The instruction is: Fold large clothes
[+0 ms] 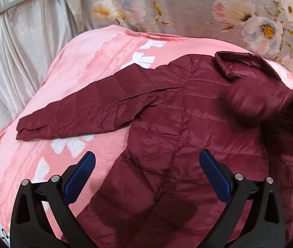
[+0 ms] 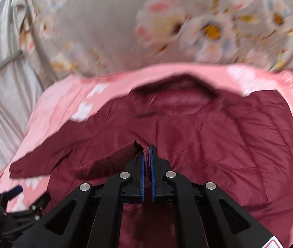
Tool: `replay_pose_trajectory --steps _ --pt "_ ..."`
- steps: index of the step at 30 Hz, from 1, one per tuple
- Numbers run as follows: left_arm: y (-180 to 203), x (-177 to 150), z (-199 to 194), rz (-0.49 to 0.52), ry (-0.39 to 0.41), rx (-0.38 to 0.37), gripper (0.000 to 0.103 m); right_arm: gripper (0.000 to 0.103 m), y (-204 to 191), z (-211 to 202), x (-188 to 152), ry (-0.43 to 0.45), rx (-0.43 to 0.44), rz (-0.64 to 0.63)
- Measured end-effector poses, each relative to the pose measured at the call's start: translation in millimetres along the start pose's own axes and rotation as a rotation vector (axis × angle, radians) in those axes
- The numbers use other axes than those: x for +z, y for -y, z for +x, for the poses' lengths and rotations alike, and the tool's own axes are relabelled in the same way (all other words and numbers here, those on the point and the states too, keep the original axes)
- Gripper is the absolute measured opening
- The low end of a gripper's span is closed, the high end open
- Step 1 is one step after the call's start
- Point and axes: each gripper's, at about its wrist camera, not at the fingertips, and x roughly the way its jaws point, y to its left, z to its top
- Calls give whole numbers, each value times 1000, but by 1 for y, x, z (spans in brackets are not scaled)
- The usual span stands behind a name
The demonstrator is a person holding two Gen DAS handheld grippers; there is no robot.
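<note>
A maroon quilted puffer jacket (image 1: 177, 119) lies back-up on a pink blanket (image 1: 80, 66), collar (image 1: 239, 64) at the far right, left sleeve (image 1: 80, 113) stretched out to the left. My left gripper (image 1: 146, 161) is open and empty, hovering over the jacket's lower body. In the right wrist view my right gripper (image 2: 147, 147) is shut on a fold of the jacket's sleeve (image 2: 117, 157) and holds it lifted over the jacket body (image 2: 218, 136). That lifted sleeve shows blurred at the right in the left wrist view (image 1: 256, 99).
The pink blanket (image 2: 68, 103) with white patterns covers a bed. A grey floral sheet (image 1: 187, 10) rises behind it, and pale satin fabric (image 1: 22, 51) hangs at the left. The left gripper's body shows at the lower left of the right wrist view (image 2: 12, 206).
</note>
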Motion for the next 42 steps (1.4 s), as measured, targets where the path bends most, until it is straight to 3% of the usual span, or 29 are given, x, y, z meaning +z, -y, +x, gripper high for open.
replay_pose_trajectory --steps 7,9,11,13,14,17,20,21,22,23,25,27,28,30,31,32,34,37,39,42 --pt "11 16 24 -43 -97 -193 98 15 -16 34 -30 -119 9 -39" --pt "19 20 32 -58 -133 -261 98 23 -17 28 -34 -120 15 -60" --pt "29 23 41 -76 -170 -308 98 40 -13 15 -36 -100 16 -64" --pt "34 25 52 -110 -209 -336 98 59 -1 2 -37 -72 -3 -43" --pt "37 25 61 -128 -245 -367 98 63 14 -10 -38 -53 8 0" --pt "46 23 82 -189 -346 -445 98 63 60 -32 -37 -16 -38 111" --pt "54 22 87 -205 -338 -414 95 63 115 -46 -42 9 -117 247" --pt "58 23 87 -199 -333 -409 85 63 137 -49 -44 12 -133 312" --pt "60 25 86 -195 -327 -404 66 63 163 -53 -46 21 -143 403" --pt "62 27 86 -192 -321 -405 54 64 179 -54 -48 28 -144 462" --pt "64 35 85 -181 -303 -389 15 64 205 -54 -49 38 -152 548" --pt "65 43 83 -159 -273 -382 7 61 224 -48 -47 31 -174 594" --pt "66 49 78 -137 -241 -366 5 53 230 -42 -45 23 -179 608" --pt "68 58 72 -104 -183 -329 4 32 238 -32 -43 6 -192 627" --pt "69 62 68 -87 -152 -311 3 6 239 -28 -41 1 -189 632" --pt "69 68 63 -69 -115 -295 3 2 239 -25 -37 5 -177 632" --pt "69 73 56 -53 -69 -281 3 2 225 -35 -27 64 -191 579" --pt "66 71 52 -29 -19 -229 3 1 194 -51 -9 150 -271 402" --pt "68 61 65 -2 -35 -182 3 1 189 -36 -6 102 -315 345" --pt "77 43 91 33 -91 -147 4 1 202 -8 -15 -4 -338 363"
